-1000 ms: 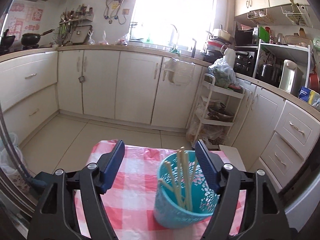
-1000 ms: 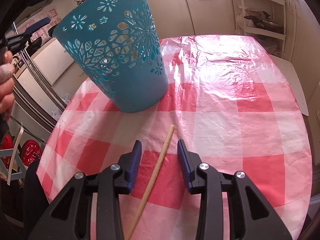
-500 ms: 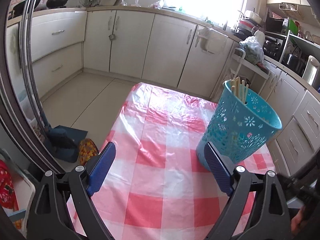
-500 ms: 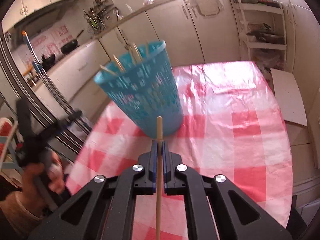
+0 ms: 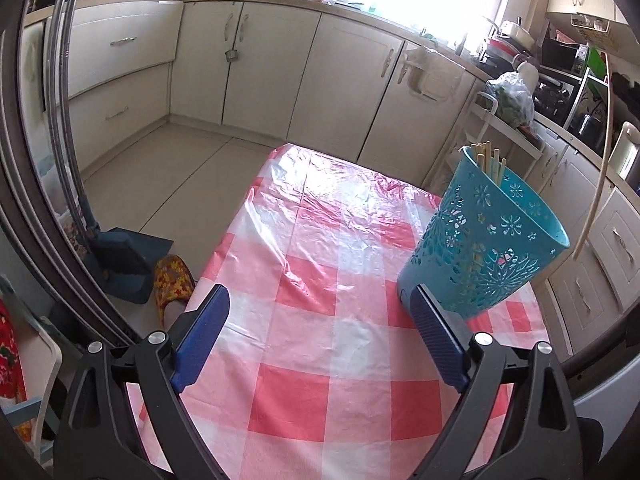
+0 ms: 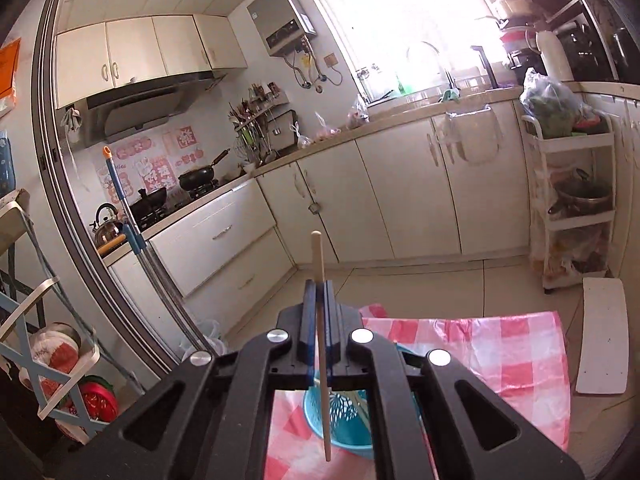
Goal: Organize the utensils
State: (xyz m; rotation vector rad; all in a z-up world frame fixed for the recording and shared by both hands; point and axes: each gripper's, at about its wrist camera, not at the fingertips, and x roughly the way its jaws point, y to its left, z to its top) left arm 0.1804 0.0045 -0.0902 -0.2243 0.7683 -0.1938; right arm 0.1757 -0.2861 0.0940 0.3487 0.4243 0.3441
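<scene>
A teal perforated utensil basket [image 5: 486, 244] stands on the red-and-white checked tablecloth [image 5: 328, 280], with several wooden chopsticks [image 5: 490, 162] inside. My left gripper [image 5: 320, 320] hangs open low over the cloth, its right finger just in front of the basket's base, nothing between the fingers. My right gripper [image 6: 319, 294] is shut on a single wooden chopstick [image 6: 320, 280], lifted high above the table. The chopstick's lower end hangs over the basket [image 6: 340, 420], seen under the gripper body. In the left wrist view that chopstick [image 5: 600, 160] shows in the air right of the basket.
White kitchen cabinets [image 5: 280, 80] run along the far walls. A white trolley shelf [image 6: 572, 208] stands at the right. A dustpan and slipper [image 5: 152, 276] lie on the floor left of the table. A mop handle [image 6: 128, 216] leans by the door frame.
My right gripper closed on the chopstick that lay on the cloth and lifted it above the basket. My left gripper let go of the basket, opened wider and dropped back low.
</scene>
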